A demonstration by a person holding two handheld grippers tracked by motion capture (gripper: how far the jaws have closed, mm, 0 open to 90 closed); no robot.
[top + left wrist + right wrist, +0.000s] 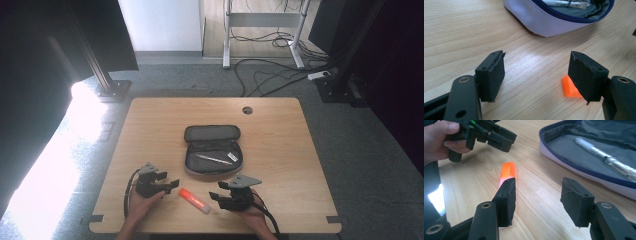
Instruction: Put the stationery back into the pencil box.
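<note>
Orange-capped highlighter (pixel 194 200) lies flat on the wooden surface (pixel 280 150), lower centre of the high view, between the two hand-held grippers and just below the open grey pencil case (pixel 212 150), which has a silver pen (pixel 214 159) inside. Left hand-held gripper (pixel 167 184) sits lower left w/ jaws spread wide, nothing between them; in its own view the orange cap (pixel 569 87) peeks out past the right-side jaw, lower right of frame. Right hand-held gripper (pixel 216 191) is lower right, jaws about half apart and empty; the marker (pixel 507 172) lies beyond its left-side jaw, not between the pads. Risks, as I judge: round barrel could roll or skid if one pad hits it first, since neither gripper is centred on it; both grippers closing in on the same small item could knock jaws together; a push could shove it against the case edge. Some dark print shows on the barrel, too small to read; no brand legible anywhere.
</note>
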